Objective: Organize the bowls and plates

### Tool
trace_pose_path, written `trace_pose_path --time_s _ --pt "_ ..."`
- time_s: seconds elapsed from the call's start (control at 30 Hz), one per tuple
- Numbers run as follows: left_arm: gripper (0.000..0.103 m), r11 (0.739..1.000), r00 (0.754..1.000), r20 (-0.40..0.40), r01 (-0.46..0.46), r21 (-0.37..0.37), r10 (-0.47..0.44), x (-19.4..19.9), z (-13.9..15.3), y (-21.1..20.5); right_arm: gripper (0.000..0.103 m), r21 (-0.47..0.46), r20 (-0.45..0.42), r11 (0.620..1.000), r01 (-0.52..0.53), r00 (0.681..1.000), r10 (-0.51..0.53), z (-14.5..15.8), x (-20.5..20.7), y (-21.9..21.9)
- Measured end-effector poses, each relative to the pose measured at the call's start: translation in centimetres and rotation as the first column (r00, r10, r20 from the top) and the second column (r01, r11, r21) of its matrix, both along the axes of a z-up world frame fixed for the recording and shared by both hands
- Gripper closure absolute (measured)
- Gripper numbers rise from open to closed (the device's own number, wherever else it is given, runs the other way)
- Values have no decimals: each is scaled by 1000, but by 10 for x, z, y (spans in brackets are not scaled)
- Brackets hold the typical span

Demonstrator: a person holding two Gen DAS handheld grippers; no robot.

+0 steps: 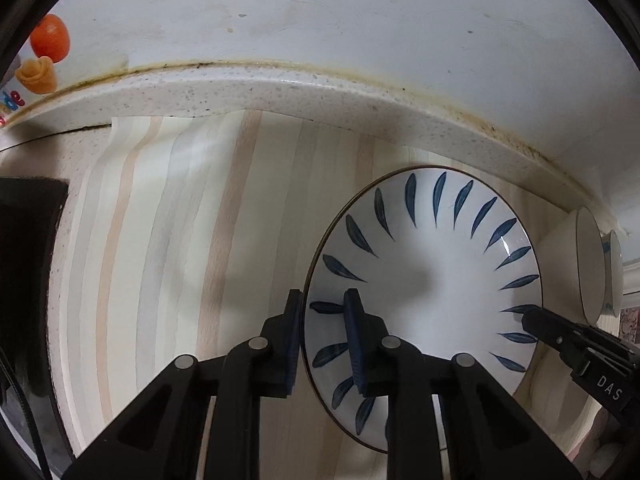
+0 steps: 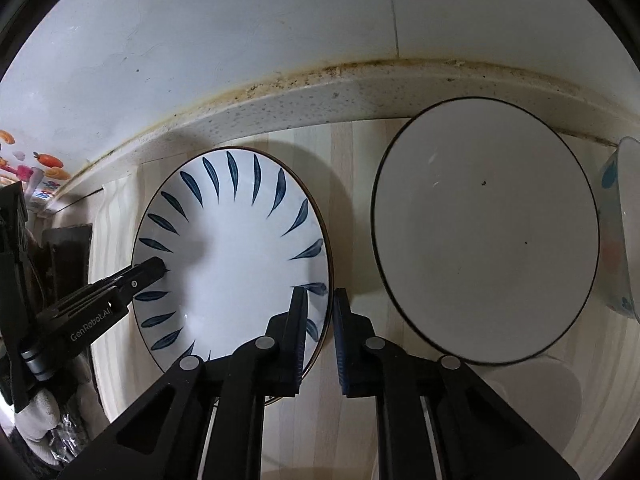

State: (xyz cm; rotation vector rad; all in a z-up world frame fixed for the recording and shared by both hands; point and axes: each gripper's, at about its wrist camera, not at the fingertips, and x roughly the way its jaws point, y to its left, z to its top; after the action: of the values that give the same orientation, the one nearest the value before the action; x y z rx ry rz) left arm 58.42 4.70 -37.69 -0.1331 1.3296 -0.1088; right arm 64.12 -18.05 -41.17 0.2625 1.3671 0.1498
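Two grippers are at work on one plate: your left gripper (image 1: 322, 344) straddles the near-left rim of the leaf-patterned plate (image 1: 432, 264), one pad outside the edge and one over the painted border, and your right gripper (image 2: 320, 336) straddles the opposite rim of that same leaf-patterned plate (image 2: 240, 256) in the same way. From these views you cannot tell whether either pair of jaws is pressing the rim or only bracketing it with a small gap. The plate lies flat on the striped wooden counter (image 1: 180, 240). Just beside it to the right sits one plain white plate with a dark rim (image 2: 486, 236), apart from it by a strip of bare wood. Further right, at the frame edge, one bowl with blue markings (image 2: 622, 232) shows only partly. Beyond the dishes run the speckled stone ledge (image 2: 304, 104) and the white wall (image 1: 320, 12), with fruit stickers (image 1: 44, 52) at far left.
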Motion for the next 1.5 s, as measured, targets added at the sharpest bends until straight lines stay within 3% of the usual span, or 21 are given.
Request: trace_pose_path --time_s 0.37,0.67,1.0,1.5 --pt "85 997 992 106 68 37 -72 -97 59 4 89 -25 60 1000 -13 998 14 41 -67 3" --pt "85 992 980 163 120 -36 -113 -157 109 -13 89 -9 117 1000 8 993 -7 82 -155 -18" --pt "85 975 966 145 219 -38 -212 -222 104 -50 89 10 126 998 69 990 -70 94 -250 -68" --pt "85 950 950 5 311 34 -311 -247 49 -89 89 20 71 992 125 989 -126 44 -282 -98"
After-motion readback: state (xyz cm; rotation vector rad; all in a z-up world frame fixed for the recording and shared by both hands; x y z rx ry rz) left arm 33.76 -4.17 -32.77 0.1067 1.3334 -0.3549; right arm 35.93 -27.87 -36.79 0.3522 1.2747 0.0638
